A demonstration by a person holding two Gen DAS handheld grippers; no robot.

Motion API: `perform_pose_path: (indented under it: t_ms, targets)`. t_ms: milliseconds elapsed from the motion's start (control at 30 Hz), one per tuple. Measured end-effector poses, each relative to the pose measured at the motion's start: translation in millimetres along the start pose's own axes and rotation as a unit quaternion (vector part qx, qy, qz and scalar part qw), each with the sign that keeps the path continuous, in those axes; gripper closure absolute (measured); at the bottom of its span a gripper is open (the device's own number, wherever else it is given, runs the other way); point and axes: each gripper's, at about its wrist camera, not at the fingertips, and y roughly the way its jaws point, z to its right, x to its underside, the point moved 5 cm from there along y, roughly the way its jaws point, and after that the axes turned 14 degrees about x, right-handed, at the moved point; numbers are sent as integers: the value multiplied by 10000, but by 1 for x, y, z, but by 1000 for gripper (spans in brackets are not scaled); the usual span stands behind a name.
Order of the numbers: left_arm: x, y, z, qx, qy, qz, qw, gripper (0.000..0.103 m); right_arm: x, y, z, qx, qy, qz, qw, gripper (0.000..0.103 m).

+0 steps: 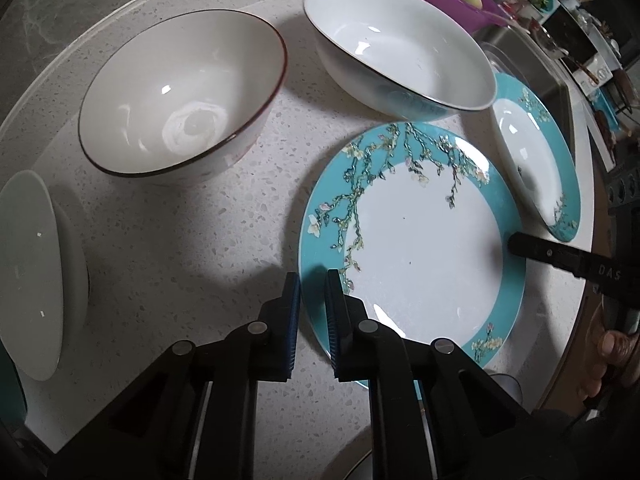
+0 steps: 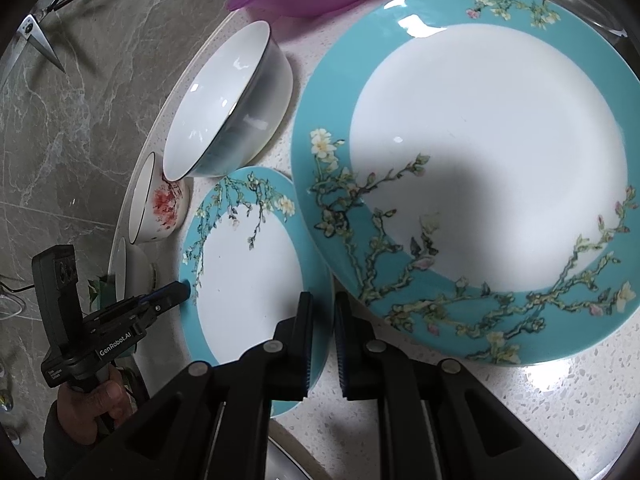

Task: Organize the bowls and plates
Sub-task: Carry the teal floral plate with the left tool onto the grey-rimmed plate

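We hold both grippers on the smaller turquoise-rimmed blossom plate [image 1: 424, 240], which lies flat on the speckled white countertop [image 1: 180, 240]. Our left gripper [image 1: 313, 284] is clenched on the plate's near-left rim: one blue pad [image 1: 294, 320] sits outside the edge, the other over the turquoise border. Our right gripper [image 2: 320, 304] bites the opposite rim the same way (in the left wrist view we see only its black tip resting on the far-right edge). The jaws of both stand nearly closed with the rim between them. The larger blossom plate [image 2: 480, 160] lies just beside the right fingers, its edge overlapping the smaller plate. Beyond the plates stand a wide white bowl [image 1: 400, 52] and a brown-rimmed bowl [image 1: 184, 92]; a pale dish [image 1: 32, 276] lies to the left.
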Motion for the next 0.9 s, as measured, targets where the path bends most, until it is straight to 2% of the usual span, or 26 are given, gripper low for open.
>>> perform_pose_path:
  t_ms: [233,400,500,567,633,700,833,867,900]
  targets:
    - [-4,-1,-10,280,-196,-142,9993,92,-5,2,3,-171,2,-171,9997,91]
    - [-3,3,-23,902,-672,-270,9933,91,-5,2,4,-388,107,-316,9987,89]
    - [-4,7,-29,1101,-784,-267,9905,86,-4,2,6,-529,169,-365,9978,89]
    - [-7,9,-30,1315,-829,-237,9876,86,-4,2,5,-540,177,-358,9977,89]
    - [-10,10,-31,1487,-883,-165,9848,83,-4,3,4,-579,203,-365,9975,86]
    - [-11,10,-32,1613,-909,-121,9826,83,-5,3,5,-753,330,-392,9958,75]
    - [-11,9,-26,1439,-727,-147,9868,83,-4,1,0,-767,258,-322,9962,71]
    - [-11,8,-25,1363,-686,-158,9882,84,-4,1,0,-755,252,-304,9964,73]
    - [-11,9,-23,1300,-666,-164,9891,84,-4,1,0,-673,223,-266,9971,83]
